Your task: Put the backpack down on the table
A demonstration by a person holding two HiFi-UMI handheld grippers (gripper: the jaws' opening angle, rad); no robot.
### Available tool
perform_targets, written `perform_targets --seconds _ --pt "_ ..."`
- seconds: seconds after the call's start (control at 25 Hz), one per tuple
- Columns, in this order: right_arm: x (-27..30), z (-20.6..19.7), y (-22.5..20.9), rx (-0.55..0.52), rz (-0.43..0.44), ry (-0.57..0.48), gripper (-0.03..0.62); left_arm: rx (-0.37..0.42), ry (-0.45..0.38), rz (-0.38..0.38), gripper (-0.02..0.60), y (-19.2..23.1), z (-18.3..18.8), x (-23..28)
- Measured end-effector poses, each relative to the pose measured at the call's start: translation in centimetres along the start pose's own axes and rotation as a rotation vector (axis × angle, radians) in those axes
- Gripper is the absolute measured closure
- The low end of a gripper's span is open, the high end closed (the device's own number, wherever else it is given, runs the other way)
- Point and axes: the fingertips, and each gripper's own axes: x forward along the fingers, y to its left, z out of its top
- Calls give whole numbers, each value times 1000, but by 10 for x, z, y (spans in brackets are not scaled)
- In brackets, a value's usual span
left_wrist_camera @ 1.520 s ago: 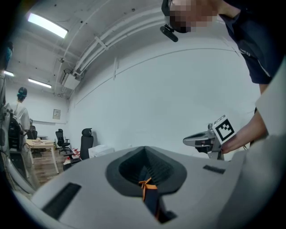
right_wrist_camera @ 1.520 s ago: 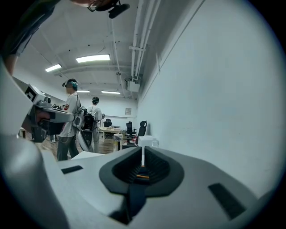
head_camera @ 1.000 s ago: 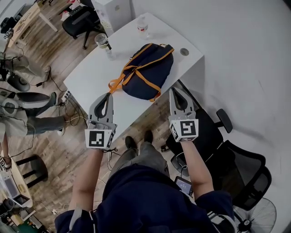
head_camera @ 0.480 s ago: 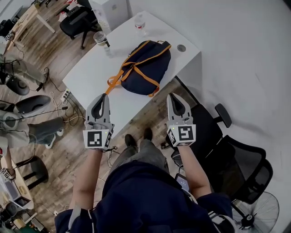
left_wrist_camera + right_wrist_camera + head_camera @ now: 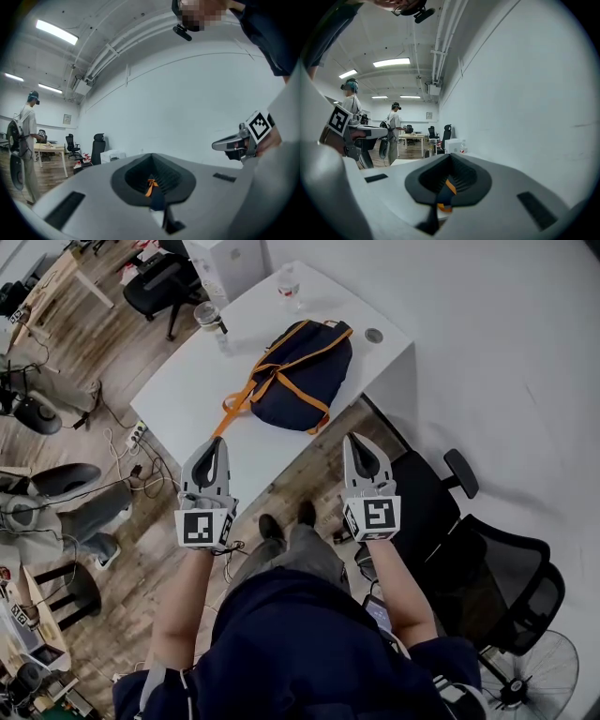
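Both my grippers hang near the table's front edge, well short of the backpack, which lies on the white top ahead of them. The left gripper point(image 5: 218, 440) has its jaws pressed together on nothing, and the right gripper point(image 5: 360, 439) is the same, jaws together and empty. In each gripper view I sight a sliver of navy cloth and orange trim through the window behind the closed tips, so both point roughly at the bag.

Ahead of the jaws, between the lines the two grippers point along, the backpack point(image 5: 302, 374) rests flat on the table point(image 5: 187, 404), apart from both grippers. Its long axis runs on a slant, from the orange strap point(image 5: 228, 409) trailing toward the left jaws to its far end, ahead and to the right.

I judge the left jaws nearer the strap's tail and the right jaws nearer the bag's body, with little to choose between them. By my reading the bag is already down. Any coming move would be a reach forward and inward, needed only if I want it shifted.

Beyond the backpack a cup point(image 5: 210, 320) and a bottle point(image 5: 291, 285) stand toward the table's far edge.
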Motion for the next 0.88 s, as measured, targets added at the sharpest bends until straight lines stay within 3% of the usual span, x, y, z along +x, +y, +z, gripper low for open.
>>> perform_targets --seconds 0.88 --pt "-1 -6 10 -60 13 29 599 -9 22 -5 578 -5 -9 -13"
